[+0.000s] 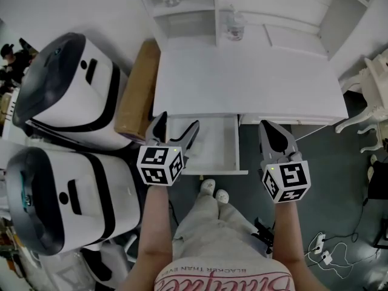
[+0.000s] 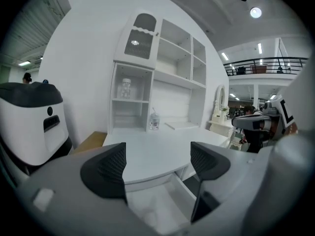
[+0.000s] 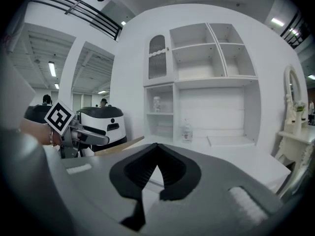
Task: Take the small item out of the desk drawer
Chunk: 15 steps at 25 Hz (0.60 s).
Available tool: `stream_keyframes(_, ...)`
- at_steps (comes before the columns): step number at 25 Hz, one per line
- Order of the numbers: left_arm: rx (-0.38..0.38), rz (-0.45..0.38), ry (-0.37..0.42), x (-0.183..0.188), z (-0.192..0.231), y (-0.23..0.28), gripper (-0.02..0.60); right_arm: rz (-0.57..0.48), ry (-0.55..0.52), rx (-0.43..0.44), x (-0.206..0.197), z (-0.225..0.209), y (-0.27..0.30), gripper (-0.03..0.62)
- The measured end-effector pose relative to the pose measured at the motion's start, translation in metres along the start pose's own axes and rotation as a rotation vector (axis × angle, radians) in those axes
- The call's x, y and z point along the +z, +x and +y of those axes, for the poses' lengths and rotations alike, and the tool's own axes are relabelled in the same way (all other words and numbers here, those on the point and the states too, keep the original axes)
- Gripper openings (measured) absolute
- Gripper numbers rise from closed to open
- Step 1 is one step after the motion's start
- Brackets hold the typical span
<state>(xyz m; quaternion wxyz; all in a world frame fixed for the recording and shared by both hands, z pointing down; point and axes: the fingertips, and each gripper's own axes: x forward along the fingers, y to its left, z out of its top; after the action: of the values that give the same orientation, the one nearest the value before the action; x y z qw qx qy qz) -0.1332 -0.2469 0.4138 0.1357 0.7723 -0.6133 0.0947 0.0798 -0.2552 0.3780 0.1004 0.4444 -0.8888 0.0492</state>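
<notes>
The white desk (image 1: 248,80) has its left drawer (image 1: 212,172) pulled out toward me. The drawer floor looks bare white in the head view, and no small item shows in it. My left gripper (image 1: 177,123) hangs over the drawer's left side with its jaws wide open and nothing between them. In the left gripper view (image 2: 157,166) the desk edge and the open drawer (image 2: 157,205) lie just below the pads. My right gripper (image 1: 274,129) is shut and empty, to the right of the drawer by the desk's front edge; its tips (image 3: 157,168) meet.
Two large white-and-black machines (image 1: 66,90) (image 1: 60,205) stand at the left, with a brown cardboard box (image 1: 138,90) against the desk's side. A hutch with a clear bottle (image 1: 235,26) rises at the back. A white chair (image 1: 376,96) and floor cables (image 1: 324,253) are at the right.
</notes>
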Motion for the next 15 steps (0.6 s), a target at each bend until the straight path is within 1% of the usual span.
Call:
stream_keyframes(5, -0.022, 0.088, -0.007, -0.027, 0.004, 0.012, 0.419, 0.039, 0.017, -0.015, -0.015, 0.001, 0.006, 0.002)
stream_keyframes(11, -0.056, 0.197, -0.003, -0.060, 0.006, 0.028, 0.402, 0.095, 0.069, -0.037, -0.037, 0.000, 0.014, 0.002)
stream_keyframes(15, -0.068, 0.265, -0.022, -0.083, 0.012, 0.039, 0.400, 0.120, 0.097, -0.040, -0.047, 0.001, 0.019, 0.002)
